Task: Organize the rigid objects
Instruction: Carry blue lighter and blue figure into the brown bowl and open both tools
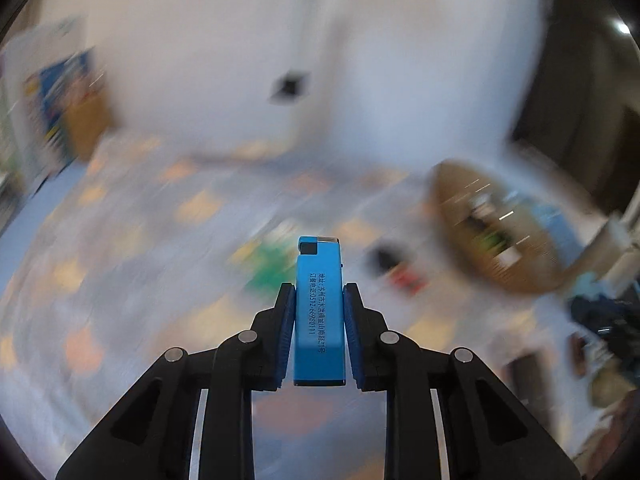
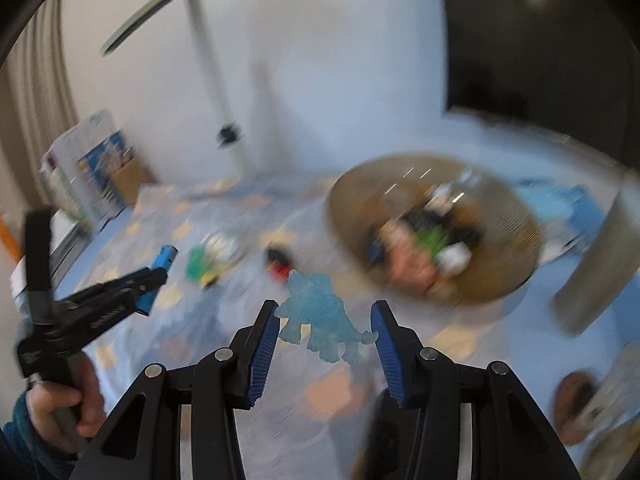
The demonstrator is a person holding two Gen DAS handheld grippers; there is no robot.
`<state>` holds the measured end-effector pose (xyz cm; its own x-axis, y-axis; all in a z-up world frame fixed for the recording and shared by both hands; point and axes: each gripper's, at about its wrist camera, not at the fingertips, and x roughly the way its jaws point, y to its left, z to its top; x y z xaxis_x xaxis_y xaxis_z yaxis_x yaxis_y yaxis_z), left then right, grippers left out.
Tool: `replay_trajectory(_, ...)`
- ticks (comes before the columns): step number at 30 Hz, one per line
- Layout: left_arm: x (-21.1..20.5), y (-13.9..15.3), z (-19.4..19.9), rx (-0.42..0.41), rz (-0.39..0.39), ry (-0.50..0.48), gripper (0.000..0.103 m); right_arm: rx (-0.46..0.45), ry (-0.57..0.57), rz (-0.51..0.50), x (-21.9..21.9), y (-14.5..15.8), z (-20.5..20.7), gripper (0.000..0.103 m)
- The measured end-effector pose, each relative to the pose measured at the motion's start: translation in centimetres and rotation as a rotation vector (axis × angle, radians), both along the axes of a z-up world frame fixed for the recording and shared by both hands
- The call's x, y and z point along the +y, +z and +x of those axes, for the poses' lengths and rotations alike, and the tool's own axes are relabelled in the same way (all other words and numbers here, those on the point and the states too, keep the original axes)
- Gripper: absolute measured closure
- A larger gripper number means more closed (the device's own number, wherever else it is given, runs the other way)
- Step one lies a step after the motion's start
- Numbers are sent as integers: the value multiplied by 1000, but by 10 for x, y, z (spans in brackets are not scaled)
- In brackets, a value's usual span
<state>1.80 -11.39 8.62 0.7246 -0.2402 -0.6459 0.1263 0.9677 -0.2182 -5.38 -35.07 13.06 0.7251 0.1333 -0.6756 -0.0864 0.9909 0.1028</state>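
Note:
My left gripper [image 1: 319, 292] is shut on a slim blue rectangular lighter [image 1: 319, 312] with printed text, which stands upright between the pads. In the right wrist view the same left gripper [image 2: 158, 276] shows at the left with the lighter [image 2: 164, 258] poking out, held by a person's hand [image 2: 64, 404]. My right gripper [image 2: 325, 310] grips a translucent pale-blue animal figurine [image 2: 316, 304] between its pads, above the table. A round woven basket [image 2: 516, 268] holding several small items lies at the right, also seen as the blurred basket [image 1: 448, 192].
A blue tablecloth [image 2: 340, 392] with orange patches covers the table. On it lie a green toy [image 2: 198, 266] and a red-and-black item [image 2: 280, 264]. Books and a cardboard box [image 2: 92, 168] stand at the back left, beside a white lamp pole [image 2: 212, 68]. Both views are motion-blurred.

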Motion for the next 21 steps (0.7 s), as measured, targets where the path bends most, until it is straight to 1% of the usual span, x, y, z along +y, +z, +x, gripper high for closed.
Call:
replay_trajectory(1, -15, 14, 12, -11, -46, -45, 82, -6, -17, -11, -6, 7, 5, 57)
replay_trajectory(3, -40, 29, 32, -10, -112, -102, 82, -24, -61, -48, -20, 20, 19, 56)
replay_trajectory(4, -55, 33, 44, -3, -138, -134, 82, -23, -71, -63, -25, 21, 25, 56)
replay_trajectory(7, -94, 29, 64, 13, -138, -190, 82, 27, -107, -54, -47, 12, 49, 56)
replay_trajectory(9, -118, 18, 73, 37, -150, -240, 82, 59, -122, -26, -61, 0, 60, 56)
replay_trajectory(12, -141, 6, 76, 45, -125, -271, 82, 79, -139, -5, -73, -12, 67, 56)
replay_trajectory(14, -150, 0, 77, 50, -111, -281, 82, 83, -141, -12, -77, -17, 69, 56)
replay_trajectory(16, -154, -5, 80, 59, -130, -306, 81, 89, -148, -22, -81, -22, 72, 56)
replay_trajectory(17, -155, -5, 80, 46, -160, -333, 70, 89, -152, -29, -81, -23, 72, 53)
replay_trajectory(18, -154, -2, 80, 27, -168, -345, 63, 83, -164, -43, -83, -24, 73, 45)
replay_trajectory(20, -145, 5, 77, -6, -167, -327, 37, 47, -198, -62, -85, -19, 69, 43)
replay_trajectory(21, -137, 10, 75, -21, -189, -322, 34, 27, -206, -40, -88, -14, 64, 43)
